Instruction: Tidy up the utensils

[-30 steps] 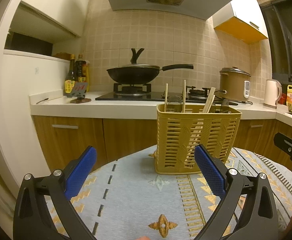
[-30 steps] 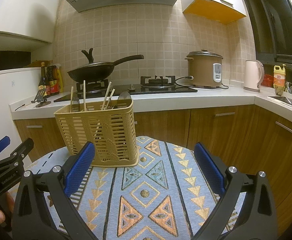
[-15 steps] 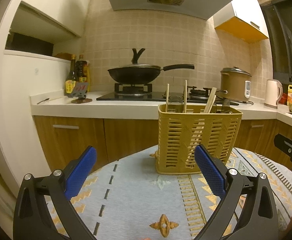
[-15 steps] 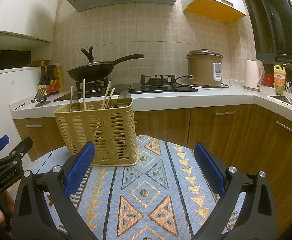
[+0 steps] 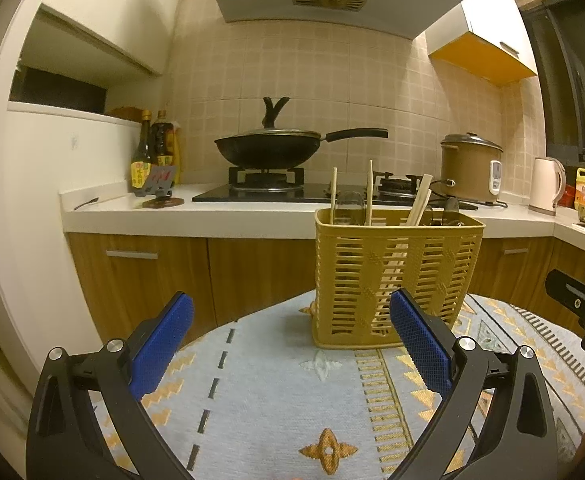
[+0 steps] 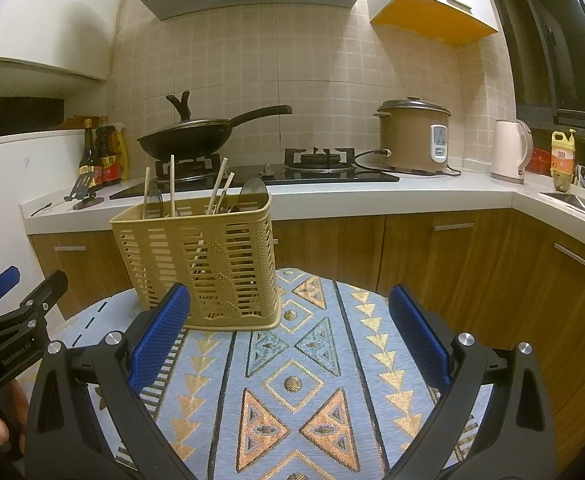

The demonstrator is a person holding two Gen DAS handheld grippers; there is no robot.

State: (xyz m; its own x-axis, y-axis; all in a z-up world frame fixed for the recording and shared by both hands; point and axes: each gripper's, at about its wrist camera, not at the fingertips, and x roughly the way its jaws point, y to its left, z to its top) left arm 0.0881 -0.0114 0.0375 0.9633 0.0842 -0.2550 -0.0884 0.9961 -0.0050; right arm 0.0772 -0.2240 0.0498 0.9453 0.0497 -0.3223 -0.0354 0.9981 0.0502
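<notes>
A tan slatted utensil basket stands upright on a round table with a patterned blue cloth. Several wooden chopsticks and dark spoons poke out of its top. My left gripper is open over the cloth, its right pad just in front of the basket. My right gripper is open too, with the basket beyond its left pad. Neither holds anything.
Behind the table runs a white kitchen counter with wooden cabinets, a stove with a black wok, sauce bottles, a rice cooker and a kettle. A sink sits at the right corner.
The left wrist view has drifted slightly, so the basket sits a touch further right and lower. Both grippers stay open; the basket has not moved on the cloth.
</notes>
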